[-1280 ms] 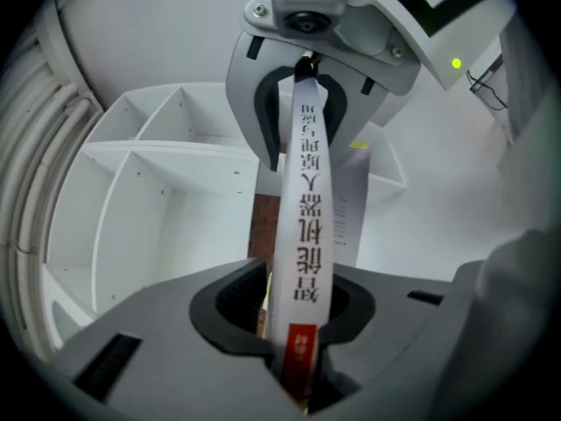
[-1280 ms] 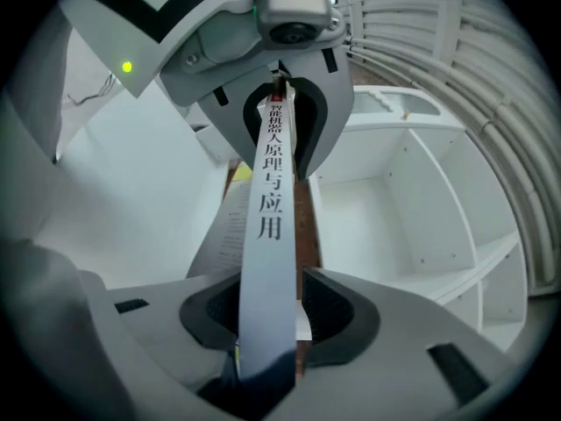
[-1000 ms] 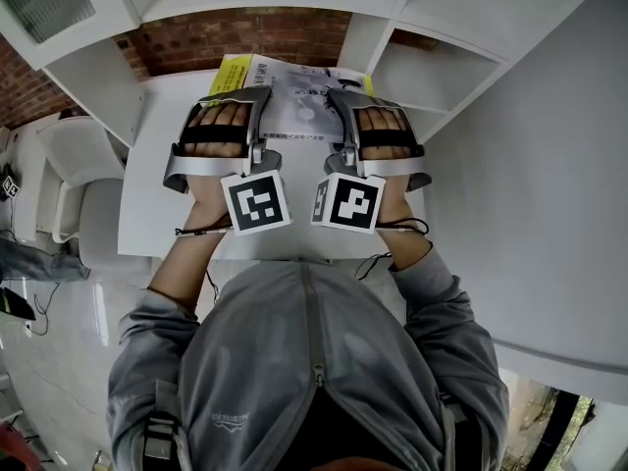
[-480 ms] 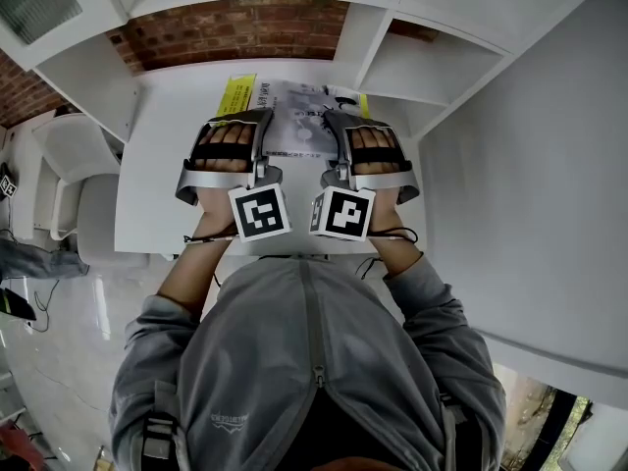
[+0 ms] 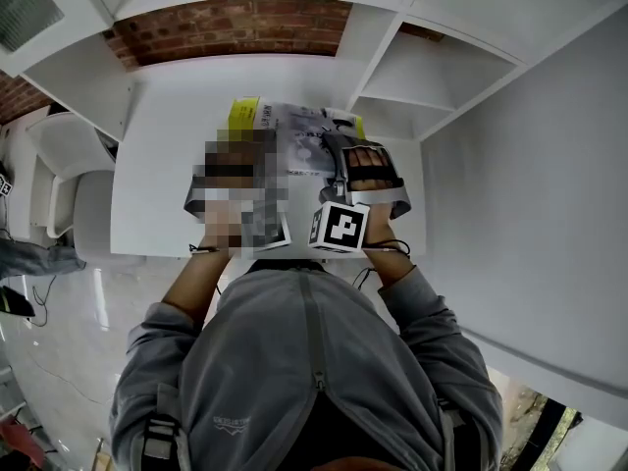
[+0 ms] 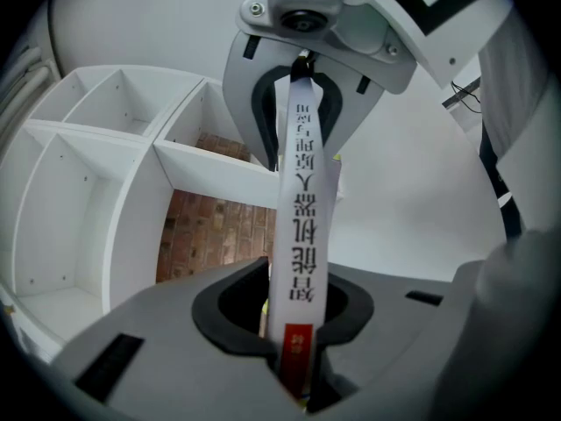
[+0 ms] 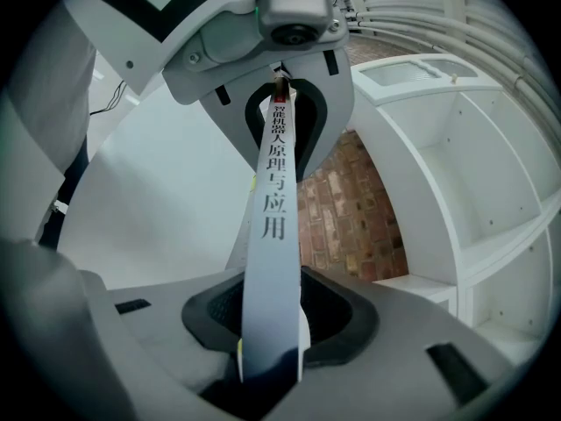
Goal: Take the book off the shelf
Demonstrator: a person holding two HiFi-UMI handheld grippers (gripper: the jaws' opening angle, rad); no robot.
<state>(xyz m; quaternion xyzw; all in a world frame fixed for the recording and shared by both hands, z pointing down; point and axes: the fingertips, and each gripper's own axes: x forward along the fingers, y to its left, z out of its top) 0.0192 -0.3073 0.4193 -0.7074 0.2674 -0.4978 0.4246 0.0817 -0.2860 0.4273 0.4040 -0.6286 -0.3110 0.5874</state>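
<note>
Left gripper (image 6: 296, 323) clamped on the book (image 5: 294, 130) by its white printed spine; right gripper (image 7: 272, 323) clamped on the same spine, just beside it at 3 o'clock. The book lies flat at the person's 12 o'clock, over the white shelf board (image 5: 162, 145); contact unclear. Brick wall (image 5: 235, 23) beyond at 12, shelf compartments (image 5: 432, 67) at 2.
</note>
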